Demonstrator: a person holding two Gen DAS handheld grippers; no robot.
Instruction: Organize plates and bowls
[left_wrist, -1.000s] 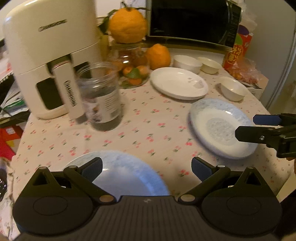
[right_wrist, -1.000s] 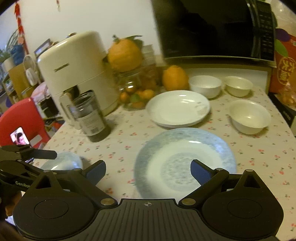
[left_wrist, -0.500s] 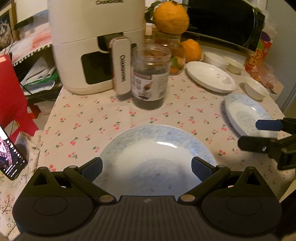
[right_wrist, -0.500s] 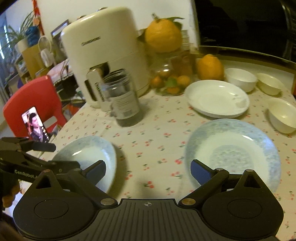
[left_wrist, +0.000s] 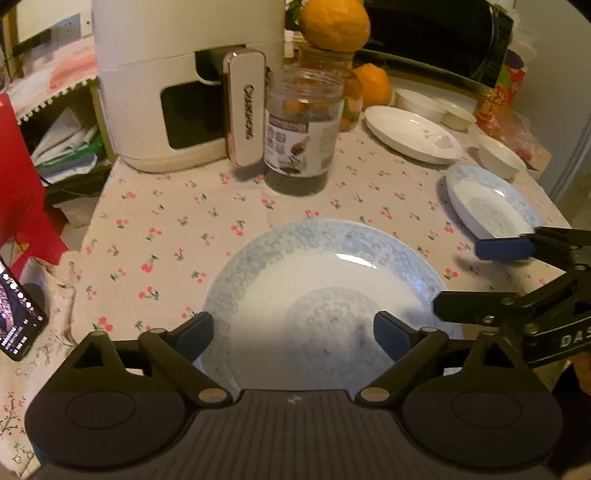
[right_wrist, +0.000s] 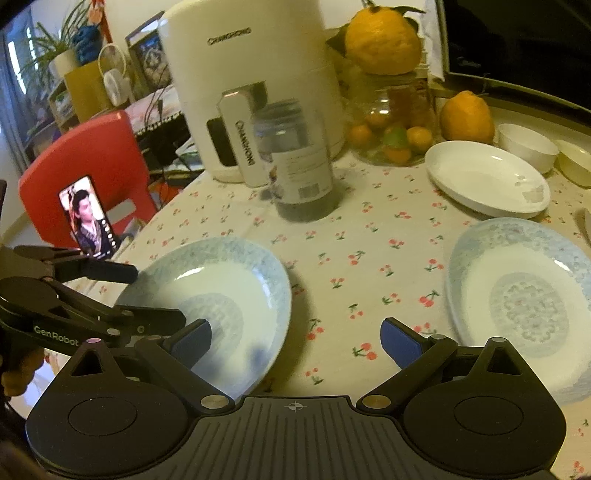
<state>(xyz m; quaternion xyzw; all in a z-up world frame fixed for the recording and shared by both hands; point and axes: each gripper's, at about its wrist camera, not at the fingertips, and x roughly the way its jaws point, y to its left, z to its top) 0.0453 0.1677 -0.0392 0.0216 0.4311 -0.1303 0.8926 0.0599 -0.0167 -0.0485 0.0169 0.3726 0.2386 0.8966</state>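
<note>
Left wrist view: left gripper (left_wrist: 293, 330) hangs right over the near blue-rimmed plate (left_wrist: 325, 280), jaws wide but closing in, plate under/between the fingers, pads not pressing on it afaict. Plate sits flat on the cherry-print tablecloth (left_wrist: 177, 221) at the front edge of the table.

Right gripper (left_wrist: 469, 277) pokes in from the right side of that view, jaws apart, nothing in them. Its lower finger is just beside the near plate's right rim, the upper blue pad overlaps the near edge of the second blue-rimmed plate (left_wrist: 491, 206); can't tell if it touches either one.

Right wrist view: same deal, right gripper's fingers spread w/ bare tablecloth in the gap, near plate to its left, second plate (right_wrist: 524, 299) to its right. The two blue plates are well apart.

Further back: white plate (right_wrist: 487, 181) near the fruit, then white bowls behind and to the right of it. Bowl (left_wrist: 500, 155) closest to the second blue plate, another bowl (right_wrist: 528, 146) plus a smaller cream bowl (right_wrist: 576, 162) by the microwave (left_wrist: 443, 37).

Other stuff: air fryer (right_wrist: 255, 85) back left, dark labelled jar (left_wrist: 303, 136) right in front of it, glass jar of small citrus (right_wrist: 395, 122) w/ a big orange fruit (right_wrist: 384, 37) on top. Red chair (right_wrist: 88, 162) off the table's left side w/ a phone (right_wrist: 88, 216) propped up, screen on.
</note>
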